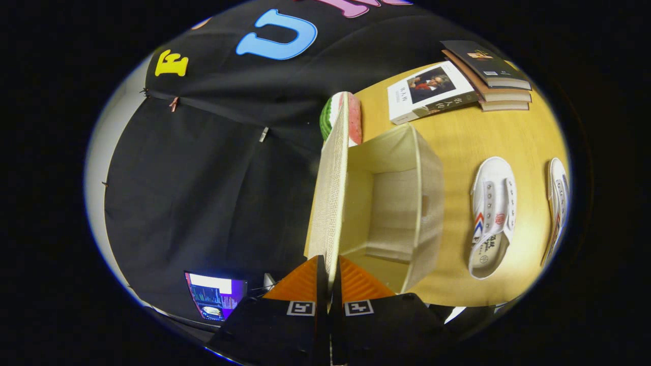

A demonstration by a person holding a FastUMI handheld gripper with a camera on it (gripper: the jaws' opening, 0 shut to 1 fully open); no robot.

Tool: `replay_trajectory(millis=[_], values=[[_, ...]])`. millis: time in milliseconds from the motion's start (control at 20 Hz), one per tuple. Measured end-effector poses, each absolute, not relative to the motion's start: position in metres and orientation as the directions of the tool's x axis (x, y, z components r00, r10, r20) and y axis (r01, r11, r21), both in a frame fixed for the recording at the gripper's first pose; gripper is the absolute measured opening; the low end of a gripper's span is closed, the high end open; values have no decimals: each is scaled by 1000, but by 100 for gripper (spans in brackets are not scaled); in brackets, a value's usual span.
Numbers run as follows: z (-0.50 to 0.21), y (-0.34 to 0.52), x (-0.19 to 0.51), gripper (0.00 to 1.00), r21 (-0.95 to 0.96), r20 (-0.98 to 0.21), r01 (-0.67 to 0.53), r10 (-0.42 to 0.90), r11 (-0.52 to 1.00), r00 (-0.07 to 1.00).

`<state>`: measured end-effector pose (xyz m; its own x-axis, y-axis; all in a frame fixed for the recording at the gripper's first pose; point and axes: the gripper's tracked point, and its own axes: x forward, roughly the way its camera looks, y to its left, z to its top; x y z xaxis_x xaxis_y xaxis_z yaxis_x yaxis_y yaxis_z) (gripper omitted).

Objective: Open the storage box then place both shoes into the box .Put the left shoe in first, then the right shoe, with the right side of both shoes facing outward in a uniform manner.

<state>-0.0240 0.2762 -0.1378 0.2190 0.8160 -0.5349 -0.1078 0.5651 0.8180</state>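
Note:
My gripper (pixel 330 272) is shut on the lid (pixel 330 183) of the beige fabric storage box (pixel 430 203), both fingers pressing the lid's edge from either side. The lid stands lifted up off the box and runs away from the fingers. The box's inside shows, with nothing in it. Two white canvas shoes lie on the wooden table (pixel 457 147) beyond the box: the nearer shoe (pixel 492 216) beside the box, the other shoe (pixel 558 203) further out, partly cut off.
A watermelon-slice toy (pixel 341 117) stands behind the lid's far end. A white-covered book (pixel 432 94) and a stack of dark books (pixel 491 76) lie at the table's far side. A lit screen (pixel 216 295) sits low by the booth wall.

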Motion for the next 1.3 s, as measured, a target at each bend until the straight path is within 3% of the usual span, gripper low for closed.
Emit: replay_trajectory(millis=[450, 900, 1300], values=[[-71, 404, -35, 6, 855, -429, -220, 879, 469, 207], [-102, 512, -53, 7, 814, -491, -285, 862, 506, 126], [-123, 545, -58, 7, 788, -533, -301, 839, 538, 104]])
